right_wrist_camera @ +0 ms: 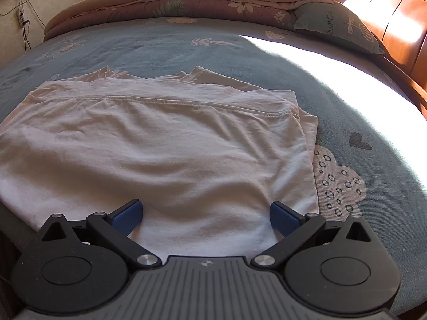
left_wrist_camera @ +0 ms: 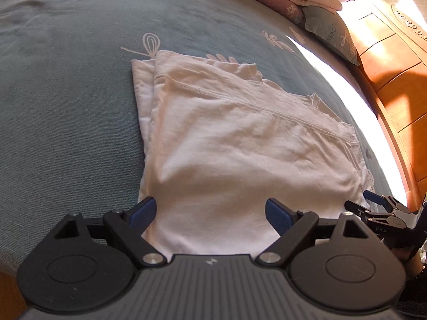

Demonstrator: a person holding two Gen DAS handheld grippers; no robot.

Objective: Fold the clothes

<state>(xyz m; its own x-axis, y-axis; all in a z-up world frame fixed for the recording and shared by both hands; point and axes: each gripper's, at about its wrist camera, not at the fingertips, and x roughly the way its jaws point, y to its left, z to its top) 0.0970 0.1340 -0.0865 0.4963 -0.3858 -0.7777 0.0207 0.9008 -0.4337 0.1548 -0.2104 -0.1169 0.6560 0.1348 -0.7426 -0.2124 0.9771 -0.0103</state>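
A white garment (left_wrist_camera: pixel 240 144) lies folded in layers on the blue-green bedspread (left_wrist_camera: pixel 66 112), its stitched hem running across the top layer. My left gripper (left_wrist_camera: pixel 210 209) hovers over the garment's near edge, jaws wide open, nothing between the blue pads. In the right wrist view the same garment (right_wrist_camera: pixel 165 146) fills the middle, and my right gripper (right_wrist_camera: pixel 205 213) stands open above its near right part, also holding nothing. The right gripper's fingertips (left_wrist_camera: pixel 379 202) show at the lower right of the left wrist view, by the garment's right corner.
A rolled floral quilt (right_wrist_camera: pixel 186 0) and a teal pillow (right_wrist_camera: pixel 336 24) lie at the far end of the bed. A wooden headboard (right_wrist_camera: pixel 395 18) runs along the right. Bright sunlight (right_wrist_camera: pixel 347 80) falls on the bedspread right of the garment.
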